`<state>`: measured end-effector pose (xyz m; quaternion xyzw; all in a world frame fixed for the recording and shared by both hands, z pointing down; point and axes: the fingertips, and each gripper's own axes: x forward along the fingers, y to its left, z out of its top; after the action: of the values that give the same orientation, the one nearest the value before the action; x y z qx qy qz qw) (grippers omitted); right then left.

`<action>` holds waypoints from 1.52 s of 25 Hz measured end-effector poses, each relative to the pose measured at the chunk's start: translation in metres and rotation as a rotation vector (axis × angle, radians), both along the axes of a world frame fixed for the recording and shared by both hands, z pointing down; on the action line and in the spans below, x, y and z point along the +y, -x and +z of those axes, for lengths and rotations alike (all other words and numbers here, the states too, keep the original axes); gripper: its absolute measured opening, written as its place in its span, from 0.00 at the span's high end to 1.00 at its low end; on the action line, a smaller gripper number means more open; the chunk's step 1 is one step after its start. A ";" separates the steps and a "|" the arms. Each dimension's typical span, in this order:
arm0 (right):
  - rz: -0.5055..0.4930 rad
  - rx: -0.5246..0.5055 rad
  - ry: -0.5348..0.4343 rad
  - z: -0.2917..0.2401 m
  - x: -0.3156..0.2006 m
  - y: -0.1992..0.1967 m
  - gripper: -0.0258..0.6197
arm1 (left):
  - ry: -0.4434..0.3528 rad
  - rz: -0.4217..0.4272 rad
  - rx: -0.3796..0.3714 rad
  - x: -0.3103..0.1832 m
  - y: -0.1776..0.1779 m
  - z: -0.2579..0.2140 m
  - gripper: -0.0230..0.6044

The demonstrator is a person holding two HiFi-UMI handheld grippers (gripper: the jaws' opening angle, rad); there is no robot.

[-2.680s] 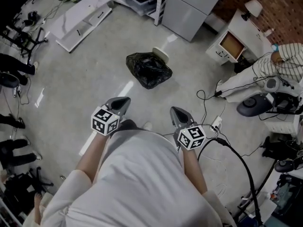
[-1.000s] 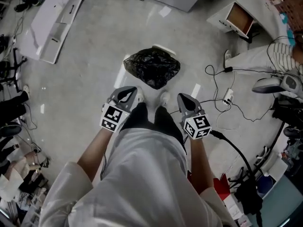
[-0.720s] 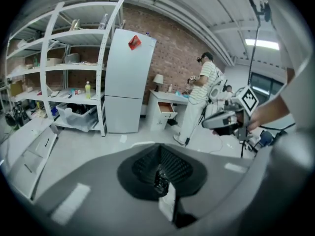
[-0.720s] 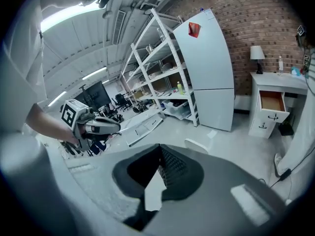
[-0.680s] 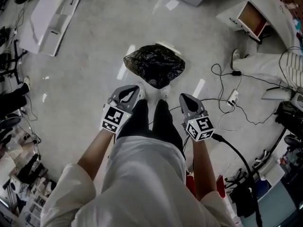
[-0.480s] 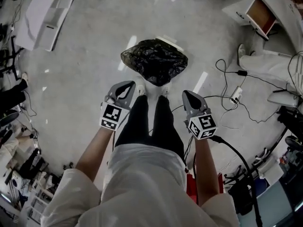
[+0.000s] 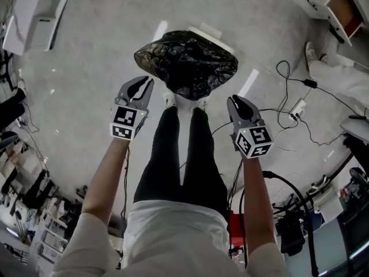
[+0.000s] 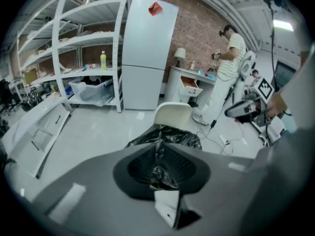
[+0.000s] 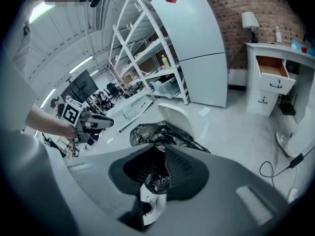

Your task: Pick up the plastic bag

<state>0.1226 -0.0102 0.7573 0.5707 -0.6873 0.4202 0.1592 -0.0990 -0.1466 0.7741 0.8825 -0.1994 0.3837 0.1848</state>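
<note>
Now the left gripper [image 7: 142, 84] and right gripper [image 7: 236, 101] have dropped near the crumpled black plastic bag [image 7: 187, 62], empty jaws just cracking narrowly open for the grasp.

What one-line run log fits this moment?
left gripper: jaws just opening, empty | right gripper: jaws just opening, empty | plastic bag: on floor, untouched

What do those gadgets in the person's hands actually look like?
The left tongs and right tongs are grey and beak-shaped. Each is backed by a white cube printed with black square markers. A black cable trails from the right one. The sleeves are white and pushed up. Both tongs have just been opening, with nothing between them.
</note>
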 end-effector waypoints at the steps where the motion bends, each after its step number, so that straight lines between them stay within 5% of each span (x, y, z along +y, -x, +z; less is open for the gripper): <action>1: 0.002 -0.002 0.008 0.013 -0.001 -0.003 0.86 | 0.002 -0.006 -0.012 -0.005 0.002 0.013 0.87; 6: 0.021 0.004 0.058 0.082 -0.003 -0.019 0.84 | -0.009 -0.070 -0.086 -0.034 0.017 0.076 0.80; 12: 0.156 -0.028 0.135 0.169 -0.003 -0.058 0.78 | 0.074 -0.271 -0.139 -0.072 0.062 0.147 0.63; 19: 0.300 -0.127 0.187 0.232 -0.006 -0.089 0.64 | 0.272 -0.330 -0.072 -0.067 0.084 0.201 0.45; 25: 0.302 -0.253 0.227 0.271 -0.012 -0.083 0.47 | 0.388 -0.329 0.018 -0.059 0.067 0.232 0.34; 28: 0.288 -0.304 0.231 0.283 -0.018 -0.073 0.50 | 0.394 -0.327 0.016 -0.060 0.057 0.244 0.46; 32: 0.244 -0.189 0.204 0.276 -0.022 -0.069 0.95 | 0.294 -0.338 -0.053 -0.061 0.055 0.243 0.95; 38: 0.228 -0.170 0.189 0.235 -0.011 -0.053 0.96 | 0.255 -0.320 -0.098 -0.038 0.056 0.209 0.96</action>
<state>0.1757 -0.0210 0.9923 0.5900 -0.5865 0.5450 0.1047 -0.1546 -0.1849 0.9829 0.7894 -0.2955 0.4141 0.3434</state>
